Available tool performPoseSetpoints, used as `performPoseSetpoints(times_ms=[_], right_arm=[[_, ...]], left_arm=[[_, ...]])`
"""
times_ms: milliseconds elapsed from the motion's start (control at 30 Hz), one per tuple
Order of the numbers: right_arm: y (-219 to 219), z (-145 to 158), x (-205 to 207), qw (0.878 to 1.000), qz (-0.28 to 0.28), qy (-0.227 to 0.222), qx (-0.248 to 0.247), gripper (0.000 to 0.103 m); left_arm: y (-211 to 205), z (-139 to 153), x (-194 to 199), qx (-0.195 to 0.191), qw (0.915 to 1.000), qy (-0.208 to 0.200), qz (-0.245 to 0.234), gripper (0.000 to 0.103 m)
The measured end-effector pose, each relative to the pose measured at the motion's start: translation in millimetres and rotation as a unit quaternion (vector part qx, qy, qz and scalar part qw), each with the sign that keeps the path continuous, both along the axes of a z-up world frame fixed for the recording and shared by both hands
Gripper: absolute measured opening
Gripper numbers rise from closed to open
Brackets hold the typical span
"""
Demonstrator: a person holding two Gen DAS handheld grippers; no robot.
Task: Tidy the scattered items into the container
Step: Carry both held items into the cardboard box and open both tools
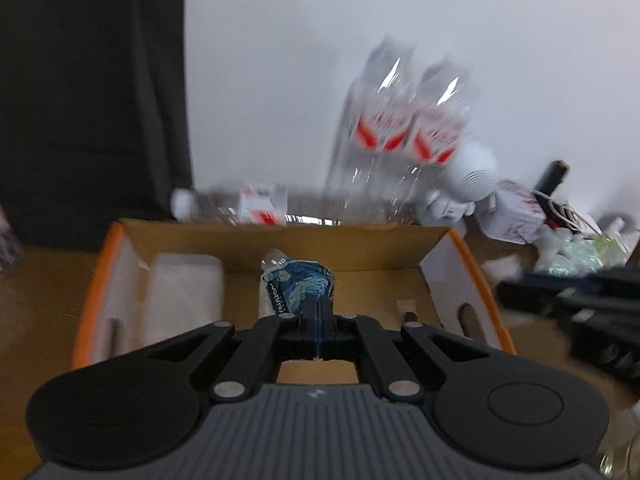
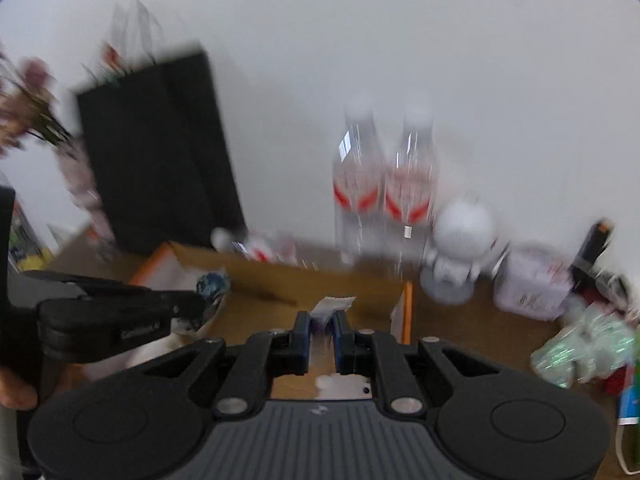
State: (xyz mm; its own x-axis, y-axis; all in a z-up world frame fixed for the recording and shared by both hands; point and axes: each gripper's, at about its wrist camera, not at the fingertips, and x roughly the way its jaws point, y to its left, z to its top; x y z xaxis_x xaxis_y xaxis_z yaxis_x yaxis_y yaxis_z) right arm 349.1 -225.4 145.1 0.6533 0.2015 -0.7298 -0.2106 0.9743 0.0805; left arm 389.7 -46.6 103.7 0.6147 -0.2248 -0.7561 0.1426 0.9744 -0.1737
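An open cardboard box (image 1: 340, 244) with orange edges stands in front of me; it also shows in the right wrist view (image 2: 304, 280). My left gripper (image 1: 318, 312) is shut on a blue swirl-patterned packet (image 1: 298, 282) and holds it over the inside of the box. In the right wrist view that left gripper (image 2: 192, 308) comes in from the left with the packet (image 2: 212, 284) at its tip. My right gripper (image 2: 321, 326) is shut on a small white packet (image 2: 332, 305) above the box's near right part.
Two clear water bottles (image 2: 380, 192) stand behind the box, a third lies flat (image 1: 248, 202). A white robot figurine (image 2: 460, 240), a white pouch (image 2: 532, 280) and shiny wrapped items (image 2: 584, 352) lie right. A black bag (image 2: 160, 148) stands left. White paper (image 1: 184, 292) lies in the box.
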Motion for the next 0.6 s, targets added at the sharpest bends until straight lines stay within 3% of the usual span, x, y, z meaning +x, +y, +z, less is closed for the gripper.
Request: performPoseSetpoints(times_ms=[167,267,333,367,433,500,567,600], right_arm=[[6,-49,62,0.997,-0.019,0.063,-0.042,0.01],[9,-64,80,0.994,-0.014,0.078,-0.072,0.01],[6,-71,89,0.993,-0.018,0.079,-0.085,0.018],[5,-73,91,0.993,-0.021,0.079,-0.09,0.029],[0,-73,91,0.994,-0.023,0.072,-0.08,0.03],[-5,-67,88,0.996,-0.024,0.07,-0.058,0.031],[-6,-60,84,0.996,-0.023,0.07,-0.045,0.032],[-6,-55,80,0.996,-0.023,0.07,-0.041,0.032]], left_arm=[[-24,-32,42,-0.015,0.9991,0.033,-0.024,0.001],[-33,-44,59,-0.054,0.996,0.062,-0.035,0.003],[-30,-47,63,-0.084,0.9924,0.078,-0.044,0.009],[-28,-46,61,-0.085,0.9923,0.078,-0.046,0.011],[-22,-39,57,-0.076,0.9936,0.07,-0.045,0.037],[-12,-27,51,-0.071,0.995,0.058,-0.04,0.05],[0,-14,44,-0.068,0.9959,0.055,-0.026,0.056],[6,-7,41,-0.06,0.9962,0.06,-0.015,0.067]])
